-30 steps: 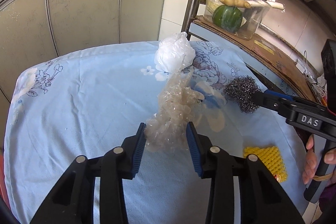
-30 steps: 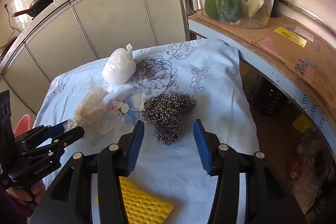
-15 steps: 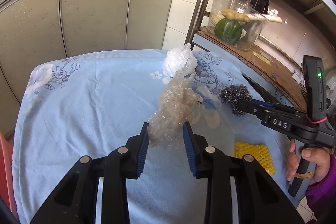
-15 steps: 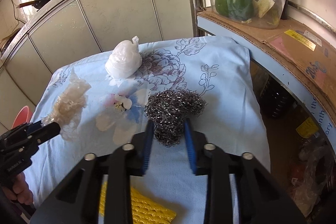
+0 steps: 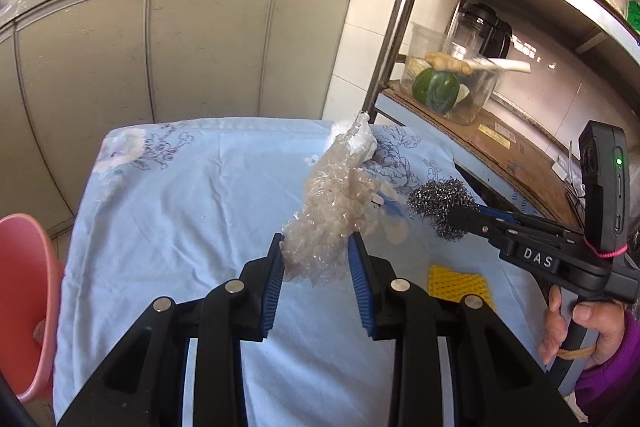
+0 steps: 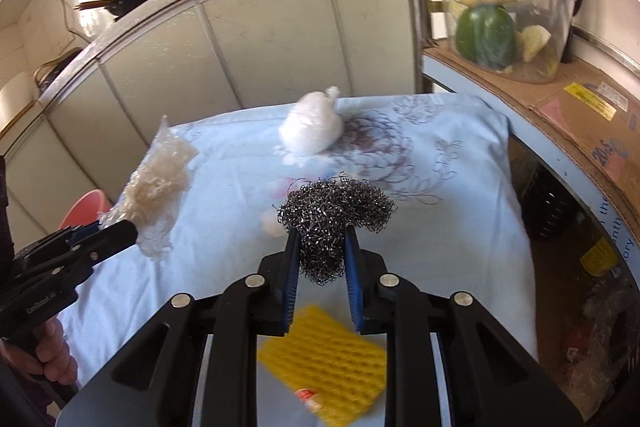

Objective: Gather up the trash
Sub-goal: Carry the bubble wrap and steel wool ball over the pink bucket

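Observation:
My left gripper (image 5: 316, 239) is shut on a crumpled wad of clear plastic wrap (image 5: 336, 203), which hangs lifted off the blue flowered tablecloth (image 5: 180, 207). In the right wrist view the same wad (image 6: 160, 187) sticks up from the left gripper (image 6: 120, 231) at the left edge. My right gripper (image 6: 321, 230) is shut on a steel wool scrubber (image 6: 336, 211), also raised above the cloth. From the left wrist view the scrubber (image 5: 440, 199) shows at the tip of the right gripper (image 5: 456, 213). A knotted white plastic bag (image 6: 312, 127) lies at the far side of the cloth.
A yellow mesh pad (image 6: 324, 351) lies on the cloth under the right gripper. A pink bin (image 5: 20, 303) stands beside the table on the left. A metal rack on the right carries a clear tub of vegetables (image 5: 452, 83) on cardboard. Grey cabinets stand behind the table.
Both sets of jaws closed, the left on the plastic wad, the right on the steel wool. Both grippers then rose and pulled back with their loads, and the pink bin came into view.

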